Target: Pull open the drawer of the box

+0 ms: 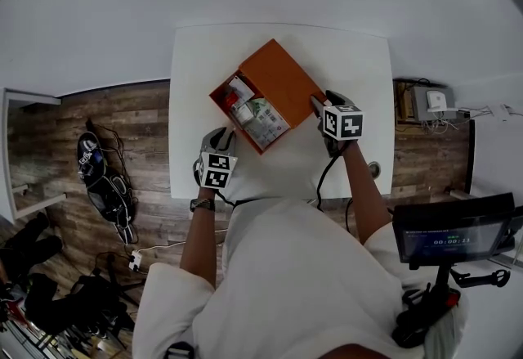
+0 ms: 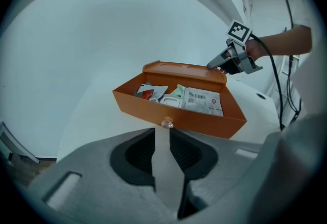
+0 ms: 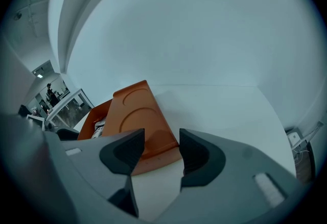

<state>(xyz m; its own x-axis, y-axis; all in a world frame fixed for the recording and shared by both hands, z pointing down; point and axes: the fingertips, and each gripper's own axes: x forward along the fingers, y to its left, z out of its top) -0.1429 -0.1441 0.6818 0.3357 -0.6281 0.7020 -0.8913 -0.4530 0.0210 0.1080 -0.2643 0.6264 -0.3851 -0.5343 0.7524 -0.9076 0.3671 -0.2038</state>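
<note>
At the left, the left gripper (image 2: 162,133) is hanging low over the white table (image 1: 351,71), its jaws standing only narrowly parted and pinching nothing; bare tabletop is showing through the slit. Straight ahead of its tips, close but not between the pads as far as I can tell, the small clear knob (image 2: 166,124) is sticking out from the middle of the drawer (image 2: 173,116) front. The orange drawer is already sitting well out of the orange box (image 1: 282,75), baring a row of packets (image 2: 203,100) lying flat inside, so the pull is looking largely done. The drawer's line of travel is running from the box toward the left gripper, down and to the left in the head view, and the knob is lying on that same line. Any further pull would therefore fall to the left hand, which is much the nearer, coming straight back along its own pointing direction. At the right, the right gripper (image 3: 161,139) is hovering at the box's opposite side with its jaws spread wide. The box's near corner is showing in the gap beyond the pads, and neither pad appears to be pressing on it.
</note>
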